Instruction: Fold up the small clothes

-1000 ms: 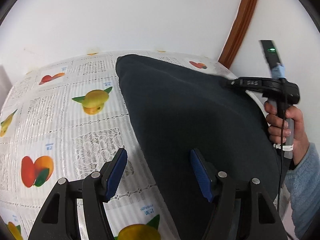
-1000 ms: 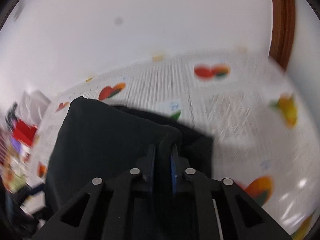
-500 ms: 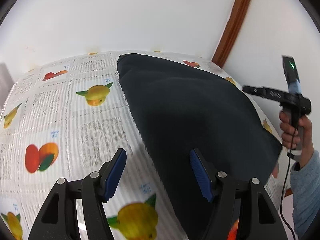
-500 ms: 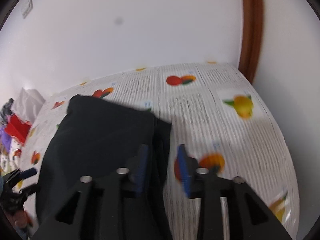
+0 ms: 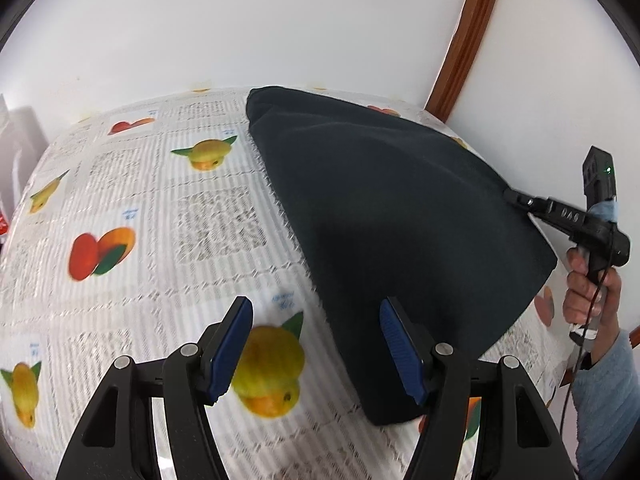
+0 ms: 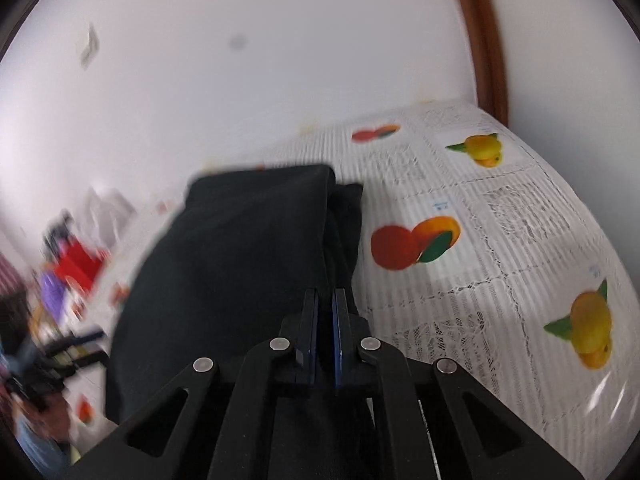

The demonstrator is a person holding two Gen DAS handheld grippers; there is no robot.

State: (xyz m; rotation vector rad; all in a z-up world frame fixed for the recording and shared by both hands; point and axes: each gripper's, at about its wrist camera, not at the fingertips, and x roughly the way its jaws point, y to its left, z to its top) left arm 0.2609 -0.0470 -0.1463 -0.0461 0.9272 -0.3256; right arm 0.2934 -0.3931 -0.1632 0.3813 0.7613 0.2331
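The left hand-held gripper (image 5: 316, 346) hovers with its blue-padded jaws spread wide, holding nothing, above the table (image 5: 168, 216) covered in a white lace-patterned cloth printed with fruit. Its right finger sits over the near edge of the dark navy folded fabric garment (image 5: 392, 216), which lies flat on the table. Farther off, the right hand-held gripper (image 6: 325, 312) has its jaws pressed together on the garment's right edge.
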